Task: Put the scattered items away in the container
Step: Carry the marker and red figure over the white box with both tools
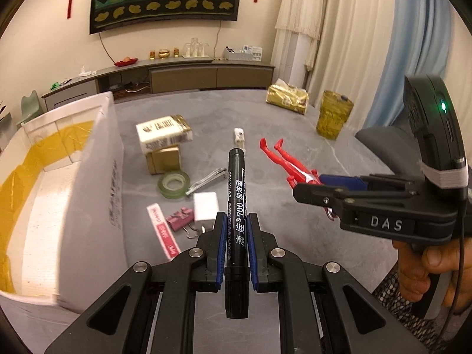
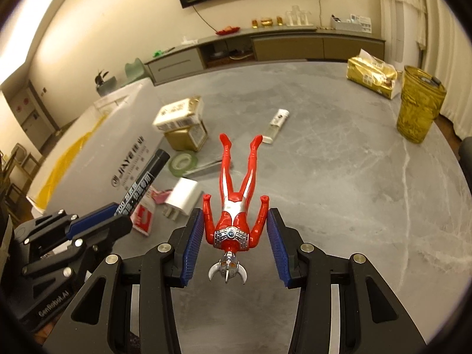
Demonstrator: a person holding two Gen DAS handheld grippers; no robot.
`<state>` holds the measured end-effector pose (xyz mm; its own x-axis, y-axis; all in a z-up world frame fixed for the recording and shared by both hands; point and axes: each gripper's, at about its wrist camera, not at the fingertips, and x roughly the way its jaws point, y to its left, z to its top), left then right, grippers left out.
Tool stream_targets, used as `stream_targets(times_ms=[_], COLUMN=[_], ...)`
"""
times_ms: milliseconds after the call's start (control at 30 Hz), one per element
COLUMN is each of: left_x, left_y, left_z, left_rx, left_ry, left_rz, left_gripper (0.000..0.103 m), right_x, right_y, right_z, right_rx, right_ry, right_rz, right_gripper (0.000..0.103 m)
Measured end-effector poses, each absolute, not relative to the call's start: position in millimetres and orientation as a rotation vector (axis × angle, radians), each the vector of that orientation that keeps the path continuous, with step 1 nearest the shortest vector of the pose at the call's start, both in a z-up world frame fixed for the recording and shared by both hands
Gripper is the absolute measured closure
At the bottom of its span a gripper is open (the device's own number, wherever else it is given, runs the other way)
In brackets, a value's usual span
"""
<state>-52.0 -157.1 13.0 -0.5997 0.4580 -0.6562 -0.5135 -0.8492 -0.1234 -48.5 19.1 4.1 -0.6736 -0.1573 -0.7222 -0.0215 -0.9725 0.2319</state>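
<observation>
Beside the white box (image 1: 97,159), your left hand-held gripper (image 1: 237,244) clamps the black marker (image 1: 237,206); your right hand-held gripper (image 2: 236,239) stands wide around the red figure (image 2: 236,194) on the surface (image 2: 339,177), whose limbs may snag.

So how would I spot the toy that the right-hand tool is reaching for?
Start at the big white box on the grey table. Right of the clutter beside it, a red and silver action figure lies flat between the open right gripper pads, the only human-shaped thing.
</observation>
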Motion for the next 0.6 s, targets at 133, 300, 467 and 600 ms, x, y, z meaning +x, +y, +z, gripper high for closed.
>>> stream_targets(times_ms=[133,300,467,600], left_x=[-51.4,-53.5,-55.9,-58.0], left_y=[-168.7,-183.1,-200.1,-214.6], left_z=[26.1,40.8,52.1,59.4], left_rx=[-0.928,-0.899,-0.873,-0.858], left_ry=[0.08,0.034,-0.013,-0.058], left_rz=[2.42,2.442,2.458,2.472], left_gripper=[0.089,0.089,0.089,0.089], right_x=[-49.8,-51.5,-54.1,-57.1], right_y=[10.3,-5.1,-23.3,-40.5], right_z=[13.0,25.2,35.3,42.7], right_rx=[1.216,1.192,1.172,1.158], right_ry=[-0.336,-0.301,-0.269,-0.24], right_rz=[-2.774,-2.764,-2.751,-2.734], right_gripper=[0.057,0.057,0.057,0.057])
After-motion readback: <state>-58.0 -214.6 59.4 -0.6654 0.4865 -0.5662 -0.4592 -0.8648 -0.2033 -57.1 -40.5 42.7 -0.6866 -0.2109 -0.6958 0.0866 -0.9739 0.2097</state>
